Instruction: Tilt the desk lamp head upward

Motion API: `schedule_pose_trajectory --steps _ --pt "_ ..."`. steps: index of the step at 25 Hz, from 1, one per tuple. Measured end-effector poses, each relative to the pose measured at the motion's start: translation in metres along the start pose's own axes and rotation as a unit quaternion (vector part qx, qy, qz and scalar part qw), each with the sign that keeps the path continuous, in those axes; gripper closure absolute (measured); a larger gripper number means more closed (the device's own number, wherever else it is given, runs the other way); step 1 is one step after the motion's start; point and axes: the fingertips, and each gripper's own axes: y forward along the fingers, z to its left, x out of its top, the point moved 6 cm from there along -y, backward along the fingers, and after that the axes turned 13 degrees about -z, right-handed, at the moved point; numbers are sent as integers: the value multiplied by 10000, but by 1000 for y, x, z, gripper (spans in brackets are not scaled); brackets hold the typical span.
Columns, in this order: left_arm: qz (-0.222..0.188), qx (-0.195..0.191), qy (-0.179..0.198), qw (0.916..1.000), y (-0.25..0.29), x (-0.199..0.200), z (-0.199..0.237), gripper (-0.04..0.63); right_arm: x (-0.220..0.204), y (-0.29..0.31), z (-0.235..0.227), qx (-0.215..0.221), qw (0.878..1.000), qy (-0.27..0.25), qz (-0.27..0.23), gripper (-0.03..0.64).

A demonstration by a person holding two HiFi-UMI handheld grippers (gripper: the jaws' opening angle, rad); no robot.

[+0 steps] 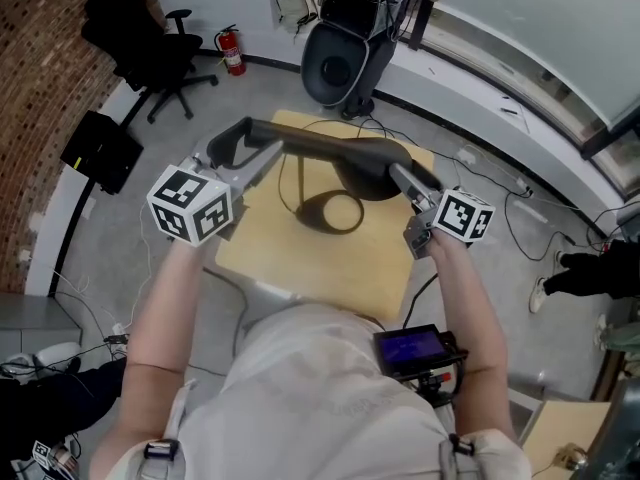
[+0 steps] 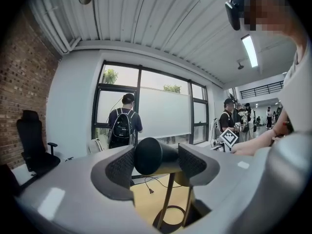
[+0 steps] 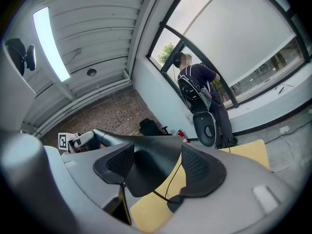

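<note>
A black desk lamp stands on a small light wooden table (image 1: 300, 258). It has a ring base (image 1: 335, 213), a thin stem, a long bar (image 1: 310, 144) and a cone-shaped head (image 1: 370, 168). My left gripper (image 1: 245, 140) is shut on the bar's left end; in the left gripper view the bar's round end (image 2: 150, 155) sits gripped between the pads of that gripper (image 2: 156, 162). My right gripper (image 1: 405, 180) is shut on the lamp head. In the right gripper view the dark shade (image 3: 148, 167) fills the space between the jaws of that gripper (image 3: 157, 162).
On the floor beyond the table are a black office chair (image 1: 150, 48), a red fire extinguisher (image 1: 233, 51), a round black chair (image 1: 335, 63) and a black case (image 1: 100, 150). Cables trail off to the right. A person with a backpack (image 2: 124, 126) stands at the window.
</note>
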Motion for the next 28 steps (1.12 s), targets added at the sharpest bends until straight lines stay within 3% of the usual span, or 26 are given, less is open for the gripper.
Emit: schedule_pose_trajectory --steps 11,28 --pt "-27 14 -507 9987 -1 -7 4 308 37 -4 15 -151 9987 -441 -186 331" --pt "1 -97 -772 9970 -9 -27 6 298 61 -8 45 -374 9891 -1408 -201 330"
